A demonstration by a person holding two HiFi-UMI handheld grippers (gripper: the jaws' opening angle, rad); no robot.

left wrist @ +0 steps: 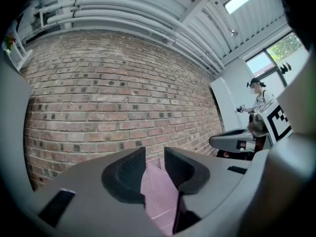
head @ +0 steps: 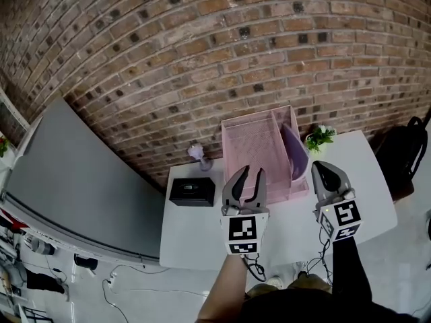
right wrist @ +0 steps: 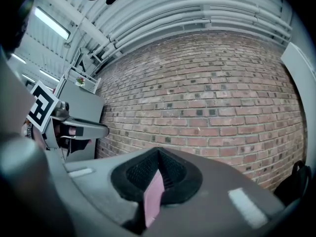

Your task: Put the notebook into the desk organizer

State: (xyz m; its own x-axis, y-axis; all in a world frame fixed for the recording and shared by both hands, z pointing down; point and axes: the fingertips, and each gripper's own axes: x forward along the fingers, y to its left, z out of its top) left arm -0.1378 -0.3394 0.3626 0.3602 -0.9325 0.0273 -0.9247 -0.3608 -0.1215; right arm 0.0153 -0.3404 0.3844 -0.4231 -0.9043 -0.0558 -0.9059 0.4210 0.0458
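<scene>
Brick wall (head: 202,46) backs a white tabletop (head: 195,237). Near its left edge lies a black box (head: 192,191), with a small flower vase (head: 199,155) behind it by the back edge. The pink mesh desk organizer (head: 252,147) stands at the middle of the back edge. The left gripper (head: 252,172) (left wrist: 154,154) hangs over its front, jaws apart, with only mesh showing between them. The purple notebook (head: 294,155) leans in the organizer's right compartment. A small plant (head: 319,137) sits just right of it. Toward the right edge, the right gripper (head: 320,166) (right wrist: 158,153) has its jaws together, gripping nothing.
</scene>
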